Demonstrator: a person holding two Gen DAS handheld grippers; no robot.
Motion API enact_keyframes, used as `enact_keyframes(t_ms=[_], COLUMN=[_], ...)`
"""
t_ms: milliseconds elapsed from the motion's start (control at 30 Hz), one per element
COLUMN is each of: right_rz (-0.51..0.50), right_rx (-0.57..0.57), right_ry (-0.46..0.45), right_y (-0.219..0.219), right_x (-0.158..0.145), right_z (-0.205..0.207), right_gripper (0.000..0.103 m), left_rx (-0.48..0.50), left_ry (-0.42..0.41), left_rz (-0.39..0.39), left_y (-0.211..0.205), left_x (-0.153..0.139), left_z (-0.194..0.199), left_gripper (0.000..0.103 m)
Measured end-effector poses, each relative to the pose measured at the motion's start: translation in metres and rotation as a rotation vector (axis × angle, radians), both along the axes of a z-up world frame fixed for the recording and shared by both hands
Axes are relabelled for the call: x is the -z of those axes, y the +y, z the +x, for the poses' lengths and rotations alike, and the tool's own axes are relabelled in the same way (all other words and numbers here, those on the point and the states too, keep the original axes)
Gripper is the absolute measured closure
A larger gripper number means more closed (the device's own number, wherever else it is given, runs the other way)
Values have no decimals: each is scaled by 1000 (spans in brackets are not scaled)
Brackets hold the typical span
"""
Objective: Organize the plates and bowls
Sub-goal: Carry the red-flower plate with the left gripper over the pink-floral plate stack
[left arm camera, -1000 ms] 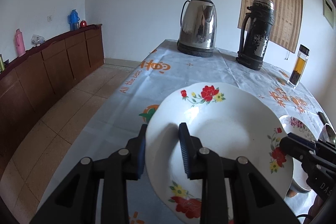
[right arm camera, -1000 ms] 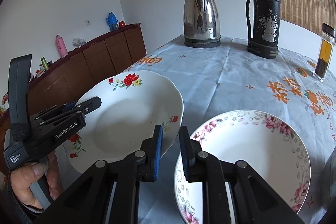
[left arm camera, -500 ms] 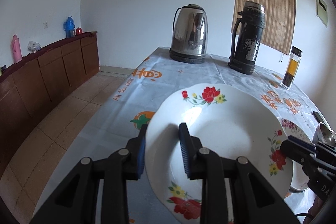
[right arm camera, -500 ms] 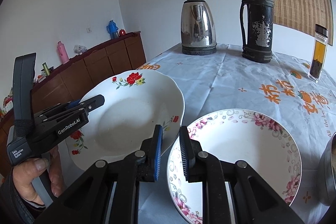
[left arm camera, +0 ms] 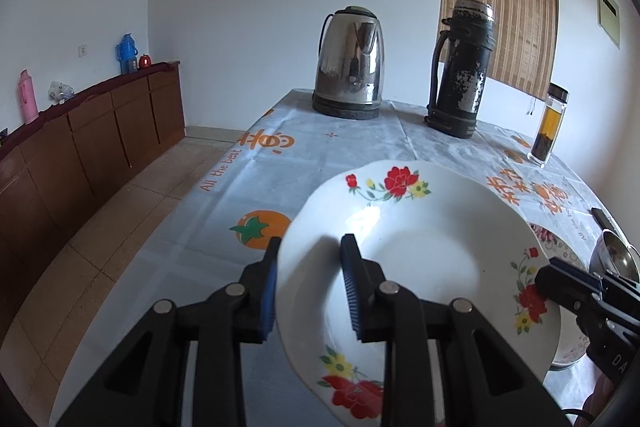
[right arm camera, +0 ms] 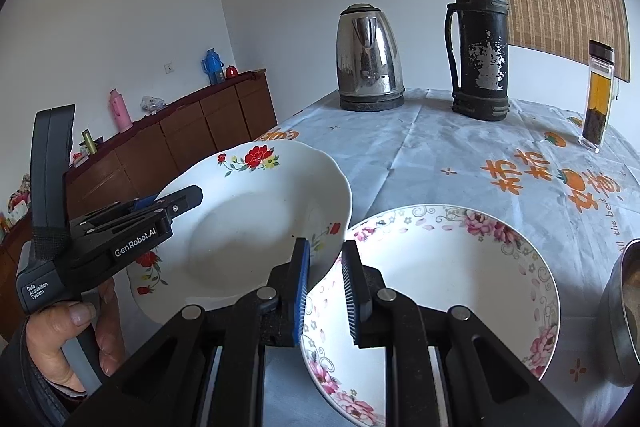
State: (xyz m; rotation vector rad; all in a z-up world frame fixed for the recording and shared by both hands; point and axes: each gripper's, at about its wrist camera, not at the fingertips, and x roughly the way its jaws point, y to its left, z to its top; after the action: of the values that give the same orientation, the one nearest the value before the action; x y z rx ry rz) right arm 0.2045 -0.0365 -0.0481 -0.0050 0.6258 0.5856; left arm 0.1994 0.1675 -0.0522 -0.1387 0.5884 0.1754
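Observation:
My left gripper [left arm camera: 310, 247] is shut on the near-left rim of a white plate with red flowers [left arm camera: 420, 267] and holds it tilted above the tablecloth. A hand [right arm camera: 80, 327] holds this left gripper [right arm camera: 180, 197] in the right wrist view, still clamped on the red-flower plate [right arm camera: 248, 227]. My right gripper [right arm camera: 322, 251] is shut on the near-left rim of a white plate with pink flowers [right arm camera: 448, 287]. The red-flower plate's right edge overlaps the pink plate's left rim. The right gripper [left arm camera: 560, 279] also shows, with the pink-flower plate [left arm camera: 556, 247] mostly hidden behind the red one.
A steel kettle [right arm camera: 370, 67], a black thermos [right arm camera: 478, 43] and a tea bottle [right arm camera: 598, 95] stand at the table's far end. A metal bowl [right arm camera: 624, 315] sits at the right edge. A brown sideboard [left arm camera: 100, 147] lines the left wall across a tiled floor.
The right gripper has carried the pink-flower plate a little left, so its rim now lies further under the red-flower plate's edge. The left gripper has kept its place and grip.

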Motion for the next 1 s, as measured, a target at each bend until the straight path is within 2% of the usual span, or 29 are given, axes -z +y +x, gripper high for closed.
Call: enact_keyframes(t_ms=[1000], right_rz=[32], right_rx=[82], right_ry=[-54], right_y=[-42], right_x=[-10], right_z=[-14], right_gripper=[85], left_rx=[39], left_ry=[-34], left_rz=[18], left_y=[-47], left_x=[-23], left_z=[1], left_gripper=[77])
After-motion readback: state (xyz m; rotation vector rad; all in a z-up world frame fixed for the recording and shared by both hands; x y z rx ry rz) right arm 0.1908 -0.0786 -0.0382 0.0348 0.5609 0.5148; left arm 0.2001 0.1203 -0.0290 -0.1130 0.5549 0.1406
